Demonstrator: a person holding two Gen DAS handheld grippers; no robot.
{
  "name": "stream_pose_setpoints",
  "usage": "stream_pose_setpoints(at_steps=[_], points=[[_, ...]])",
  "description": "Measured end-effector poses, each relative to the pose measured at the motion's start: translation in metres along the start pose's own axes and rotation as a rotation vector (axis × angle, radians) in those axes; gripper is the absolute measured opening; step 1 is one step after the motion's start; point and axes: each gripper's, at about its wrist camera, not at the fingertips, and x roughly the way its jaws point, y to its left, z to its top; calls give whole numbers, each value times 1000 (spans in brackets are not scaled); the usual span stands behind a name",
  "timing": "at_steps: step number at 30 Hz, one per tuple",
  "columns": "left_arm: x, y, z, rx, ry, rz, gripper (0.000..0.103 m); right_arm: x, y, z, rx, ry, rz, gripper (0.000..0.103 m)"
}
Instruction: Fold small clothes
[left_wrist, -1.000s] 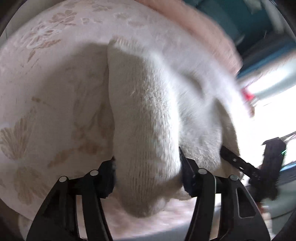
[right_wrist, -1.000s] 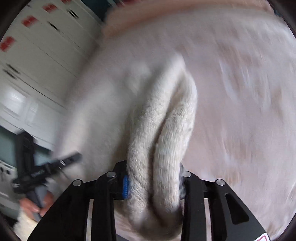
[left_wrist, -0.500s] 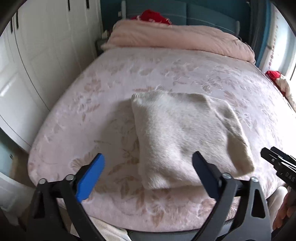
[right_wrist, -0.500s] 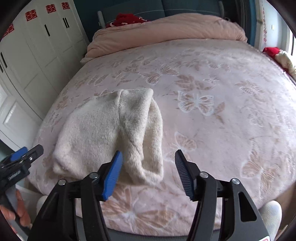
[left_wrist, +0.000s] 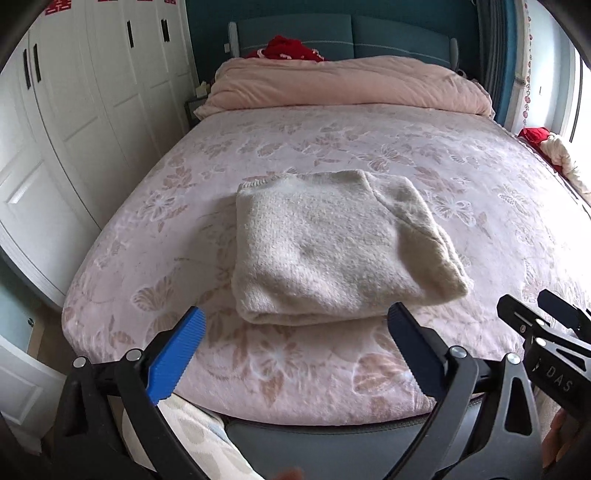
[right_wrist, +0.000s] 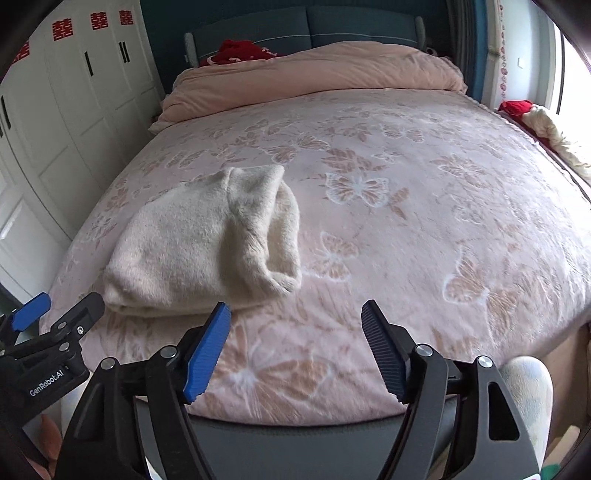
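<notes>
A cream knitted garment (left_wrist: 332, 251) lies folded into a thick rectangle on the pink butterfly-patterned bed (left_wrist: 332, 147), near the bed's front edge. It also shows in the right wrist view (right_wrist: 207, 243), left of centre. My left gripper (left_wrist: 295, 332) is open and empty, held back from the garment's near edge. My right gripper (right_wrist: 295, 325) is open and empty, to the right of the garment and apart from it. The right gripper's body shows at the left wrist view's right edge (left_wrist: 546, 332).
A rolled pink duvet (left_wrist: 347, 85) lies across the head of the bed with a red item (left_wrist: 291, 48) behind it. White wardrobe doors (left_wrist: 74, 92) stand along the left. Red and cream cloth (right_wrist: 539, 122) lies at the bed's right side.
Both grippers have let go of the cream garment, opened, and pulled back from it. The garment now lies folded on the bed.
</notes>
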Motion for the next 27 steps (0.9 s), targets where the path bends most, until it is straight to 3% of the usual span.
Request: stream_pose_setpoints(at_steps=[10, 27], points=[[-21, -17, -16, 11, -58, 47, 97, -20, 5, -15, -38, -38, -24, 76], [-25, -17, -19, -49, -29, 42, 96, -29, 8, -19, -50, -55, -20, 77]])
